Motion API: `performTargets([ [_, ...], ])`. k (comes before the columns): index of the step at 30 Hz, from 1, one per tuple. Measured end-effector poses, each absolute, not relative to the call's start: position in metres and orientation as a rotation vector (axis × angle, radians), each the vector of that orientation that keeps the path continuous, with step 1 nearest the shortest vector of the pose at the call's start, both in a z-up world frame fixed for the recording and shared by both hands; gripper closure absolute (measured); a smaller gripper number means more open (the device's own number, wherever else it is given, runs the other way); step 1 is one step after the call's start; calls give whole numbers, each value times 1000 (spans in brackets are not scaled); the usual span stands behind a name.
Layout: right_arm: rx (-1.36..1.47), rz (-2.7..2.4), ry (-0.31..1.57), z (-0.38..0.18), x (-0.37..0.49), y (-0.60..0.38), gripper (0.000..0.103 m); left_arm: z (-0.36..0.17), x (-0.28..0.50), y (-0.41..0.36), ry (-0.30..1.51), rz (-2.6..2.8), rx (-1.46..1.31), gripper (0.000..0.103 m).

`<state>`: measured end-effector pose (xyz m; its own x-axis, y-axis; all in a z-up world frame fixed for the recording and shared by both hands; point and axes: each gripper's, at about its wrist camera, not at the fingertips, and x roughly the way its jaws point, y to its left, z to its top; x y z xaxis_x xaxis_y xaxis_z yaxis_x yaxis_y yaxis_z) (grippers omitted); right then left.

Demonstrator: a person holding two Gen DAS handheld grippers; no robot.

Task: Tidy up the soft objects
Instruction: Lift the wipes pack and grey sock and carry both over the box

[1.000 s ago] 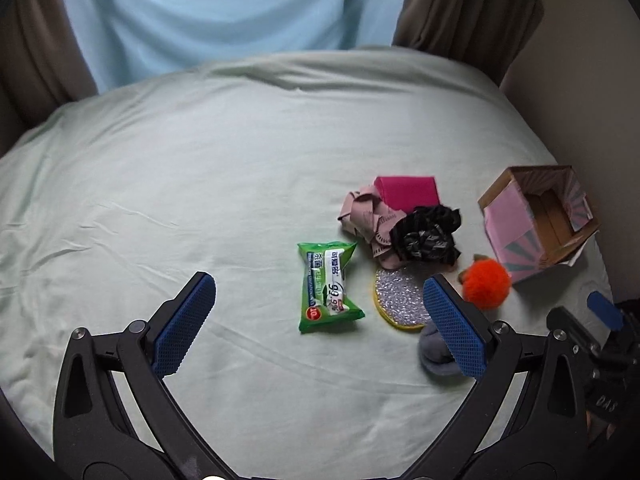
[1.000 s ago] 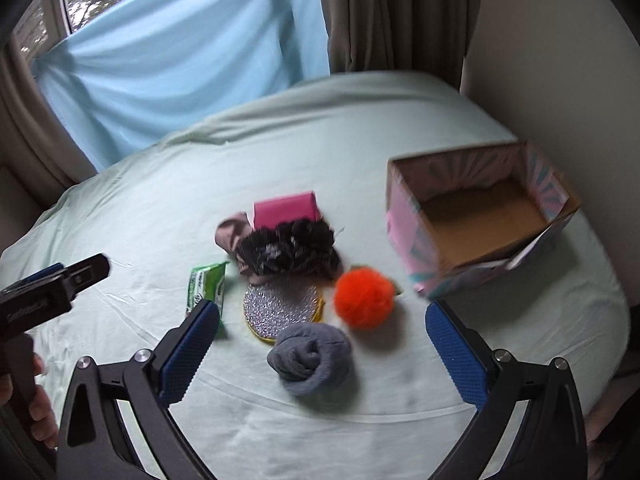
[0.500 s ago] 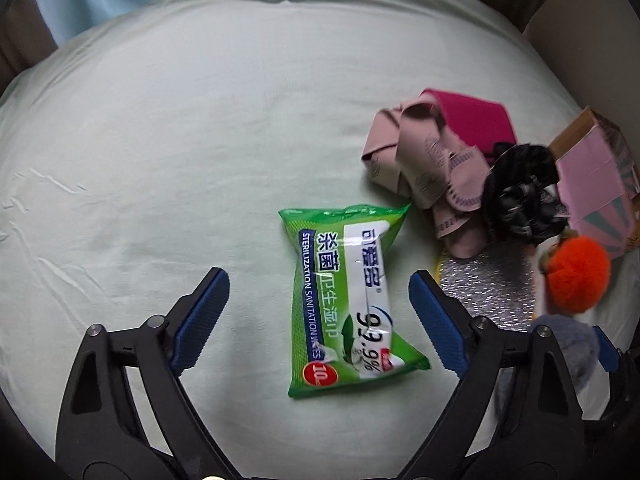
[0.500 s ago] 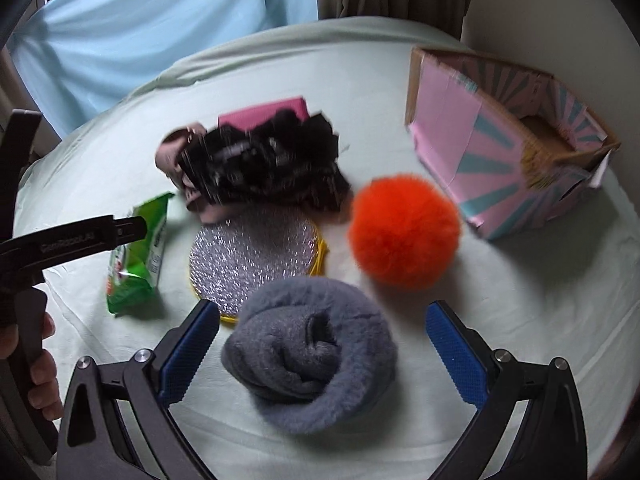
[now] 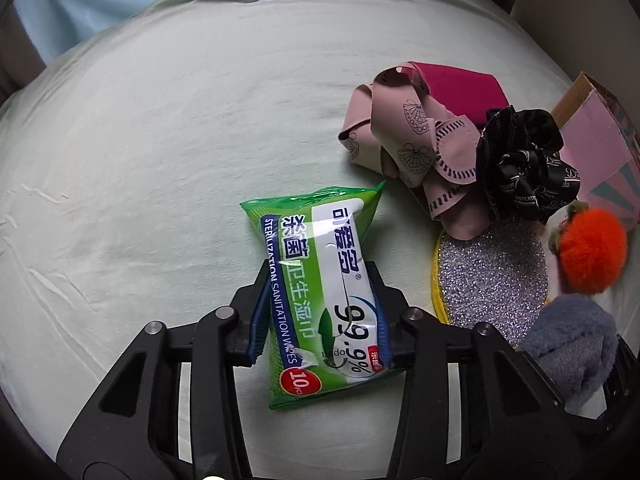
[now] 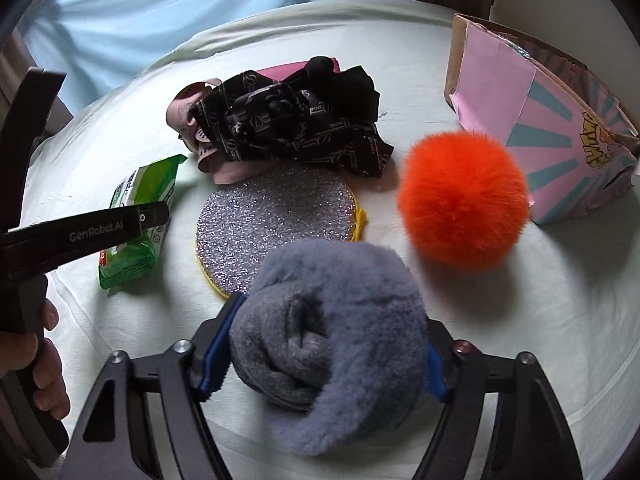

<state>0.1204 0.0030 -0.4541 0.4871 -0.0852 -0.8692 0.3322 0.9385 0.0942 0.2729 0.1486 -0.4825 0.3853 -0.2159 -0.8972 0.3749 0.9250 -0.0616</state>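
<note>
A pale green sheeted bed (image 5: 160,128) carries everything. A pink patterned cardboard box (image 6: 532,132) stands at its right edge. The right hand-held gripper (image 6: 324,352) clamps the rolled grey fleecy sock (image 6: 332,340) beside the fluffy orange pompom (image 6: 460,200). The left hand-held gripper (image 5: 320,316) pinches the green plastic wet-wipes pack (image 5: 320,280).

Soft, dim daylight from the curtained window (image 6: 160,12) behind the bed (image 5: 160,140); diffuse shadows fall toward the camera under the orange pom-pom (image 6: 460,200). Mild glare on the green wipes pack (image 5: 320,300). Heavy fisheye bending and dark vignette at frame edges; close foreground slightly soft.
</note>
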Motion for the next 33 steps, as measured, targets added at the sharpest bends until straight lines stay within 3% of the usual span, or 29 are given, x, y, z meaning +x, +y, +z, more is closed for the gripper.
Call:
performTargets([
  [5, 258, -238, 1030, -451, 117, 3, 47, -472, 266, 143, 1096, -379, 184, 70],
  [12, 242, -223, 1022, -428, 112, 6, 48, -440, 254, 149, 1085, -372, 166, 70],
  [24, 217, -210, 914, -322, 107, -18, 49, -327, 226, 139, 987, -347, 182, 70],
  [33, 189, -155, 841, -225, 103, -72, 48, -238, 201, 90, 932, -291, 130, 70],
])
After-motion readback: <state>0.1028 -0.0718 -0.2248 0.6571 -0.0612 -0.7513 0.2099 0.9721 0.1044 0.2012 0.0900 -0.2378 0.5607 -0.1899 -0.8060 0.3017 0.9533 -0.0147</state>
